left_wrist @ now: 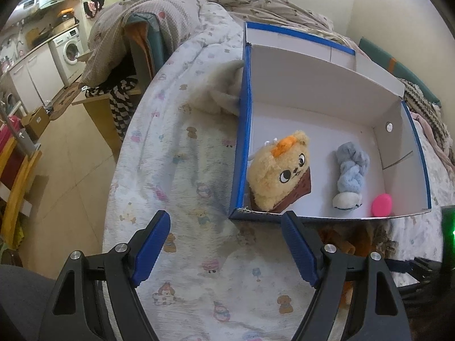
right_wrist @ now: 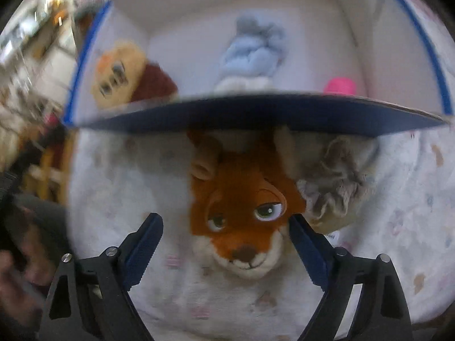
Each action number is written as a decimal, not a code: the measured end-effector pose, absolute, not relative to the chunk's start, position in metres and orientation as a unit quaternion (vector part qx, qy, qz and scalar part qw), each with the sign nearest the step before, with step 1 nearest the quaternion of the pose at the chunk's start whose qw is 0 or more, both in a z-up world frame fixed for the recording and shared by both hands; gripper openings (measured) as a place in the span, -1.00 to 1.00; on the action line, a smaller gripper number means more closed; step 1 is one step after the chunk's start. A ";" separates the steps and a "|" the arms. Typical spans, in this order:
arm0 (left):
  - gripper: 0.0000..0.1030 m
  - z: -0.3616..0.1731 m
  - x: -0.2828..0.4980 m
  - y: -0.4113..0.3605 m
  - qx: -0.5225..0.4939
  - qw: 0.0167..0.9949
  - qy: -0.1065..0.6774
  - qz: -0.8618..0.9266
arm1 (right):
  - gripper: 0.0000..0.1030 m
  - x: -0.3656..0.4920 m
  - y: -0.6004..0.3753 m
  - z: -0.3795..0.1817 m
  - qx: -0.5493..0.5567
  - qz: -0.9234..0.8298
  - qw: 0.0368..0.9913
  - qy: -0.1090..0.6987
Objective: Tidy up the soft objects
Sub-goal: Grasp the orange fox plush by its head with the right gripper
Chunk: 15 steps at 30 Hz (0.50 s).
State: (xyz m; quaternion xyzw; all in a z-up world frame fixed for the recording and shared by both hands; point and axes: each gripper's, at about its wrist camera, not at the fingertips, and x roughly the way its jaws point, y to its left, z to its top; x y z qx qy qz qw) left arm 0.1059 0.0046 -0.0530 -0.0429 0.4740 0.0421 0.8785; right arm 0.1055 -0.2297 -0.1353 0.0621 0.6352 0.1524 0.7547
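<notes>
Reaching down for the fox toy (right_wrist: 241, 213) with the right gripper (right_wrist: 224, 244), or so it looks. Fox lying face up on the bed cover (right_wrist: 398, 227), just outside the near wall of the blue box (right_wrist: 256, 113), ears up against that wall. Right jaws wide apart, one on each side of the fox's head, not squeezing yet. One finger (right_wrist: 301, 236) very near the fox's cheek, maybe touching, too blurry to say.

Left gripper (left_wrist: 224, 241) hanging over the bed cover beside the box corner, jaws apart, nothing in between.

Next move, as a guess: going a little lower, closing softly on the fox's head, lifting it over the box wall, setting it down in the free space inside. Soft and squishy toy, so a firm pinch needed or it may slip out. Also keeping clear of the box wall on the way up.

Counting now:
- Grippers: two, both open.
- Box: one, blue outside, white inside.
- Toys in the box: three. One yellow bear toy (left_wrist: 278, 170), one light blue fluffy roll (left_wrist: 351, 170), one small pink round thing (left_wrist: 381, 204).
- Toys outside the box: one fox, one crumpled grey cloth (right_wrist: 338, 182) right beside the fox, and one cream fluffy thing (left_wrist: 219, 91) against the far left side of the box.

Three in, about three left to put away.
</notes>
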 end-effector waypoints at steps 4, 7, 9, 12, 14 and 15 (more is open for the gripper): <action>0.52 -0.056 0.108 0.005 -0.050 0.874 0.482 0.040 | 0.87 0.116 -0.206 -0.154 -0.033 0.127 0.753 0.644; 0.52 -0.056 0.109 0.005 -0.052 0.874 0.482 0.038 | 0.92 0.121 -0.198 -0.166 -0.050 0.122 0.750 0.648; 0.52 -0.056 0.108 0.004 -0.050 0.874 0.482 0.036 | 0.94 0.123 -0.196 -0.171 -0.052 0.118 0.751 0.648; 0.52 -0.059 0.108 0.003 -0.049 0.872 0.486 0.035 | 0.94 0.121 -0.191 -0.177 -0.062 0.119 0.747 0.652; 0.52 -0.060 0.109 0.003 -0.049 0.871 0.488 0.035 | 0.83 0.119 -0.184 -0.176 -0.076 0.122 0.749 0.647; 0.52 -0.060 0.109 0.003 -0.050 0.871 0.488 0.035 | 0.75 0.117 -0.180 -0.175 -0.079 0.126 0.750 0.644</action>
